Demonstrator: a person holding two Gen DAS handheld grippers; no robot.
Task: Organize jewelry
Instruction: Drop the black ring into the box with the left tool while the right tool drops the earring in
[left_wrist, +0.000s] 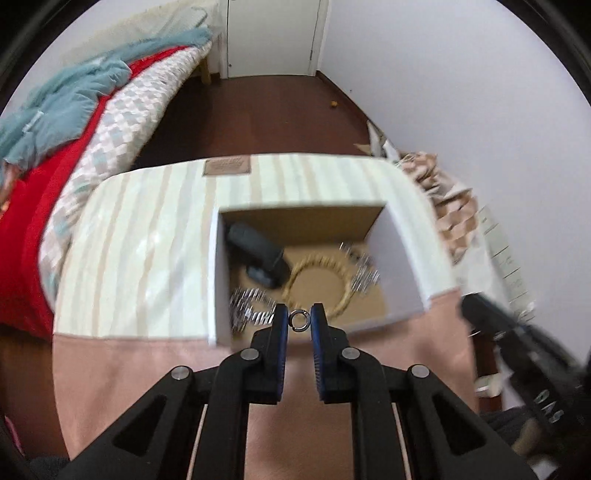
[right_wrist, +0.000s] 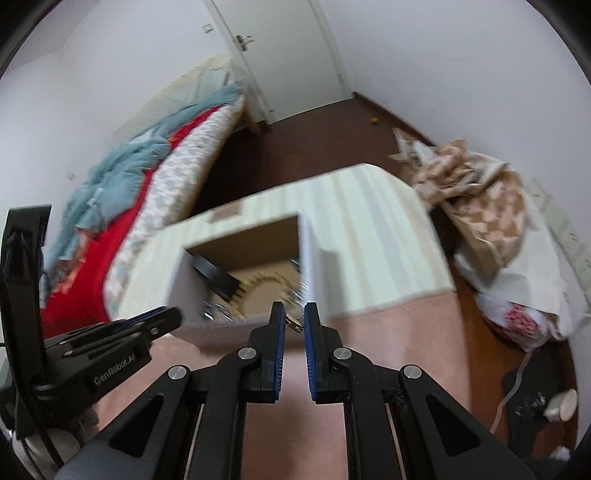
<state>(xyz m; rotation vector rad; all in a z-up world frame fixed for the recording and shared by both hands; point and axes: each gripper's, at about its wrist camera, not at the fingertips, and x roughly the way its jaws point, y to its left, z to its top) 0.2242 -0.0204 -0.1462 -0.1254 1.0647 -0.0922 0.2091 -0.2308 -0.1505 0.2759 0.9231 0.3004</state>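
An open white box (left_wrist: 400, 254) with a brown floor sits on a pink and striped cloth. Inside lie a gold beaded bracelet (left_wrist: 317, 284), silver chain jewelry (left_wrist: 251, 306) and a black item (left_wrist: 258, 254). My left gripper (left_wrist: 299, 320) is shut on a small silver ring (left_wrist: 299, 319), held just in front of the box's near edge. In the right wrist view, my right gripper (right_wrist: 294, 322) is shut on a small gold earring (right_wrist: 294, 322), also at the near edge of the box (right_wrist: 314, 254). The left gripper (right_wrist: 147, 325) shows at the left there.
A bed with a red blanket (left_wrist: 40, 206) and a teal throw (left_wrist: 74, 110) stands to the left. Crumpled patterned wrapping (right_wrist: 480, 192) and a bag lie to the right on the dark floor. A white door (left_wrist: 273, 33) is at the far wall.
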